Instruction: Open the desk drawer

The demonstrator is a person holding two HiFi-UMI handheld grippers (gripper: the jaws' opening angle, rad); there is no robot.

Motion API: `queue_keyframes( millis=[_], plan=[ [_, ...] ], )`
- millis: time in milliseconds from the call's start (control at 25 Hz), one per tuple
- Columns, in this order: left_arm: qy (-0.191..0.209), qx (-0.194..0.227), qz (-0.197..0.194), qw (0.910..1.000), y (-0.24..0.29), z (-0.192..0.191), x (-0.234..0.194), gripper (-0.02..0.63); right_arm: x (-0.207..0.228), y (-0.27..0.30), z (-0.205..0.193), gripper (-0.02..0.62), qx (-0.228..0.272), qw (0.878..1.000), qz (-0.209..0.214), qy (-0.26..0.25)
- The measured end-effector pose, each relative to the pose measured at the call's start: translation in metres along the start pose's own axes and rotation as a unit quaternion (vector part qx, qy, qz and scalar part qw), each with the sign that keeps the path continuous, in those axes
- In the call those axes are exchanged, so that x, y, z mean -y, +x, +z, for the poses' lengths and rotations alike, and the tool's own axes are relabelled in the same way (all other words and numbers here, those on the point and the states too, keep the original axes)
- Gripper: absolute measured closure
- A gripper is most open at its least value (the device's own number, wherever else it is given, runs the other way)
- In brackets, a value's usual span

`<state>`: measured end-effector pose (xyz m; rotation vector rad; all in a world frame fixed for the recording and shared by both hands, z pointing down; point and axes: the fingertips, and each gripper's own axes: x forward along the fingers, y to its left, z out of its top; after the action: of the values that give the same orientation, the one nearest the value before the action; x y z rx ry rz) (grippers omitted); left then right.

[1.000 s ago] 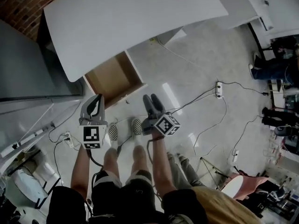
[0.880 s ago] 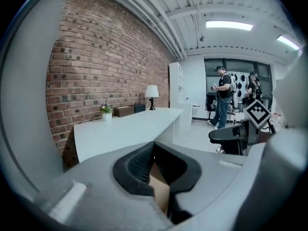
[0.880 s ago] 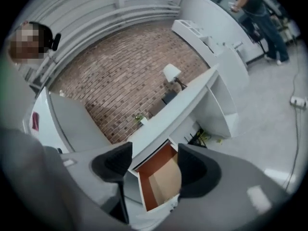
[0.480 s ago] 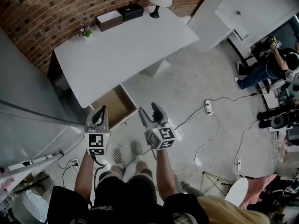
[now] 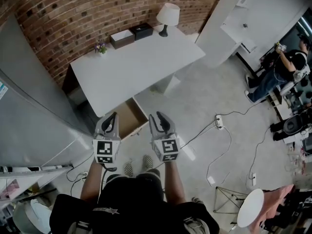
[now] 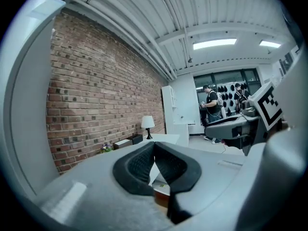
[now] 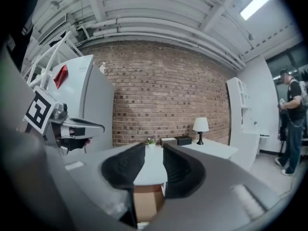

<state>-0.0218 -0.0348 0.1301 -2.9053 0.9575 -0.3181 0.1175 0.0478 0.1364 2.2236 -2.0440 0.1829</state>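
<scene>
Nearest, the two grippers are held level in front of the person's chest, well apart from the furniture. The left gripper point(image 5: 111, 117) has its pads pressed together at the tips, with nothing in them. The right gripper point(image 5: 161, 116) has a gap between its jaws, which are closing on nothing.

Below and beyond them, the drawer point(image 5: 126, 121) stands pulled out from under the near edge of the desk point(image 5: 141, 62), its brown bottom bare. The task looks done: the drawer is open and neither gripper touches it, so nothing seems left but to stay clear.

At the back of the desk stand a plant point(image 5: 101, 47), two boxes point(image 5: 122, 37) and a lamp point(image 5: 167, 13), against the brick wall point(image 5: 58, 13).

Only the head view shows how far the drawer sticks out, and the power strip point(image 5: 219, 122) on the floor point(image 5: 204, 91). Only the gripper views show the jaws' gaps, the ceiling lights point(image 6: 214, 44) and, at the right one's left edge, a tall white fridge point(image 7: 89, 100).
</scene>
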Motion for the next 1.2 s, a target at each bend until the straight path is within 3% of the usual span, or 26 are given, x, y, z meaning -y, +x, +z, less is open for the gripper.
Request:
queue_keyframes(
  millis=[560,1200],
  plan=[
    [-0.001,0.005,0.023,0.9997,-0.073,-0.003,-0.018,0.595,-0.049,-0.046,0.002,0.589,0.004,0.999,-0.014,-0.045],
    [-0.009,0.013,0.030,0.9994,-0.087,-0.001,-0.024,0.595,-0.061,-0.046,0.012,0.589,0.014,0.999,-0.007,-0.049]
  ],
)
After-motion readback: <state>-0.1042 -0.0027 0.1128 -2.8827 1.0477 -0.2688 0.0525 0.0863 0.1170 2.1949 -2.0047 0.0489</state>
